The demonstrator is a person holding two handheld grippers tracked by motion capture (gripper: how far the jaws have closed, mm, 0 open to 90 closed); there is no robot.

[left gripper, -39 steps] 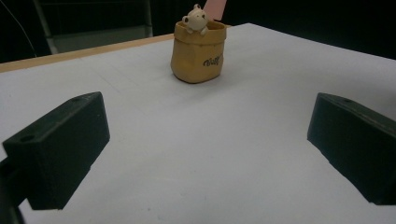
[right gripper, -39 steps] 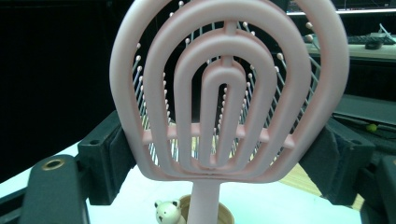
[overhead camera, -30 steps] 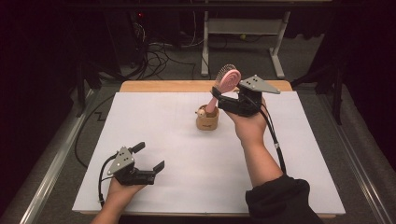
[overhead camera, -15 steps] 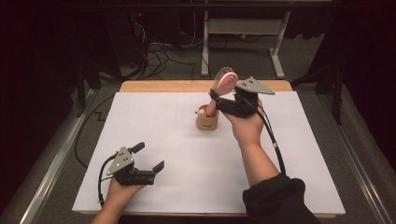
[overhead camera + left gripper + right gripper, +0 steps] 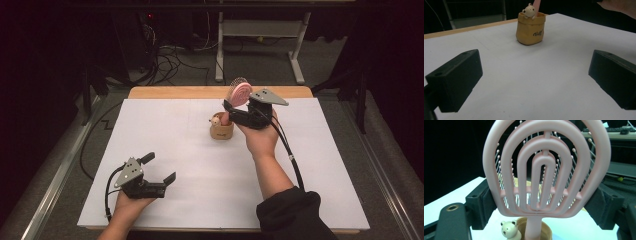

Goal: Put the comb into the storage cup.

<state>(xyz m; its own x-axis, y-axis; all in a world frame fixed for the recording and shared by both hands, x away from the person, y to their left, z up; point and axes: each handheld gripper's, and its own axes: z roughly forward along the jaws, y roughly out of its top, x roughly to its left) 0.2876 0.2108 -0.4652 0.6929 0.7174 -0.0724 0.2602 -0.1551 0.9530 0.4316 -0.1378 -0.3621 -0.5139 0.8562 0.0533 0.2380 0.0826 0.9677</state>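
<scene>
Right gripper (image 5: 234, 106): we see its jaws clamped on the head of the pink hairbrush (image 5: 546, 167).
Hairbrush: upright, handle down inside the tan holder (image 5: 221, 131).
Holder: far centre of the white table (image 5: 200, 165).
Left gripper (image 5: 159, 168): released, near left, nothing between its jaws.

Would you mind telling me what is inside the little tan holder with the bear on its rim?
The pink hairbrush stands handle-down in the tan holder, its head gripped by the right gripper. The holder's wall hides the handle's lower end and anything else inside.
</scene>
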